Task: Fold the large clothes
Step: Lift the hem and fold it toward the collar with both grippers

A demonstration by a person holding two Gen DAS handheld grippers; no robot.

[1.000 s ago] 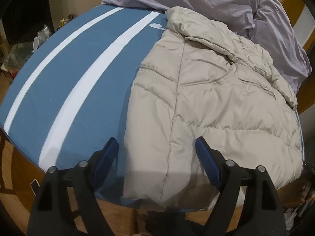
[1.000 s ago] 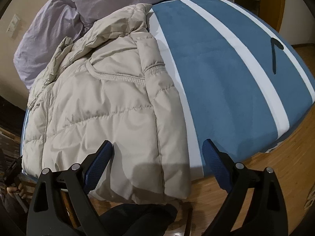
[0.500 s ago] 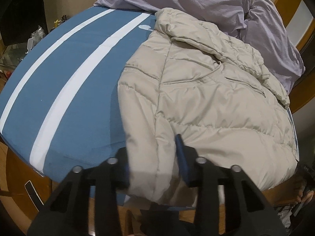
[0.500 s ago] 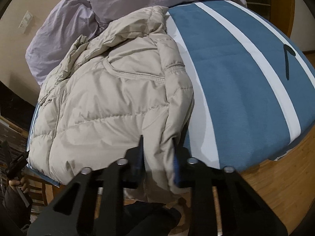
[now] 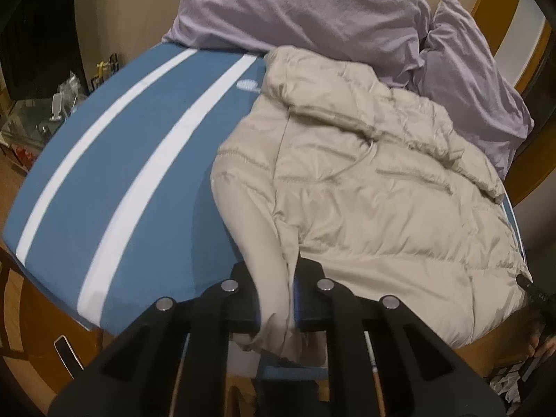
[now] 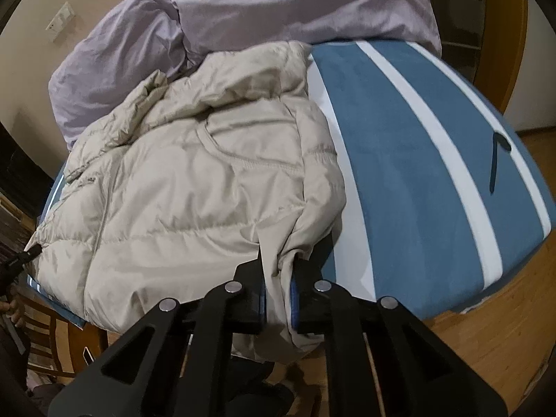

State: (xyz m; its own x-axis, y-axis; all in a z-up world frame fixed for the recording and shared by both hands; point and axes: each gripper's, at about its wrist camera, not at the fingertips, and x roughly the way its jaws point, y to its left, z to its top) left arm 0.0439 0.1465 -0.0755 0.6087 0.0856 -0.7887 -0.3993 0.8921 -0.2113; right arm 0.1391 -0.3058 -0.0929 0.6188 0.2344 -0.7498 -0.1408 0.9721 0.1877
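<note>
Both grippers sit low at the bed's (image 5: 132,160) near edge; left gripper (image 5: 276,299) and right gripper (image 6: 278,295) have their jaws clamped on the beige puffer jacket's (image 5: 382,201) hem, apparently lifting it slightly.

The puffer jacket (image 5: 382,187) is pale beige, with quilted lines across it. The bed cover (image 5: 114,160) under it is mid blue with broad white stripes (two show in the left view), and it carries a small white oval logo (image 5: 248,85). The pillows (image 6: 299,3) behind are light lilac, plain. Both grippers are black, the left gripper (image 5: 274,299) and the right gripper (image 6: 278,295), with blue pads inside the fingers. The floor (image 6: 486,340) is warm brown wood.
</note>
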